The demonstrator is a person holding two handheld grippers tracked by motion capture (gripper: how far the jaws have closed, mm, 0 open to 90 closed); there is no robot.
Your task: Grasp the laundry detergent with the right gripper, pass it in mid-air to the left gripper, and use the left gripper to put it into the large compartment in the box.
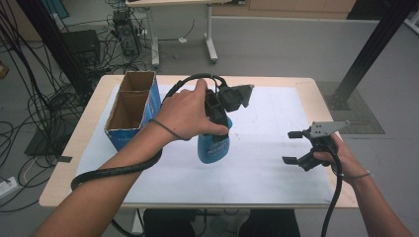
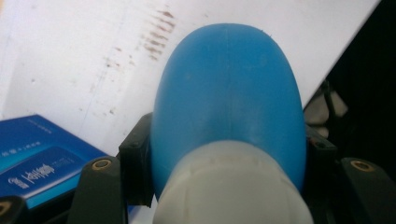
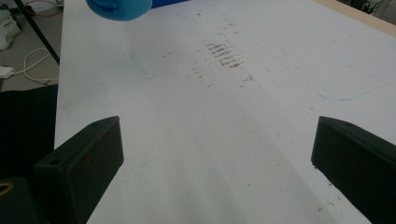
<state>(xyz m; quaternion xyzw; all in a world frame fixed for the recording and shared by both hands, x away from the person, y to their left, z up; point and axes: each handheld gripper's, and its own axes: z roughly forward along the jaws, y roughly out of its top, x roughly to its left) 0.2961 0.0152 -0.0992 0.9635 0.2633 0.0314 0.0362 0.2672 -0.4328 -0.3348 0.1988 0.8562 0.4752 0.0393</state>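
Note:
A blue plastic bottle (image 1: 212, 150) with a white neck stands at the middle of the white sheet (image 1: 267, 168). My left gripper (image 1: 218, 132) is shut on its upper part from above, under the person's left hand. In the left gripper view the bottle (image 2: 229, 98) fills the space between the black jaws of the left gripper (image 2: 229, 175), which press on both its sides. Whether its base touches the sheet I cannot tell. My right gripper (image 1: 292, 146) hovers at the right of the sheet, open, apart from the bottle. In its own view the right gripper (image 3: 215, 158) holds nothing and the bottle's base (image 3: 119, 8) shows far off.
An open blue cardboard box (image 1: 131, 106) with two compartments stands at the left of the wooden table (image 1: 306, 81), close beside the bottle; its blue side (image 2: 42, 163) shows in the left gripper view. Brown smudges (image 3: 224, 56) mark the sheet. Cables lie on the floor beyond.

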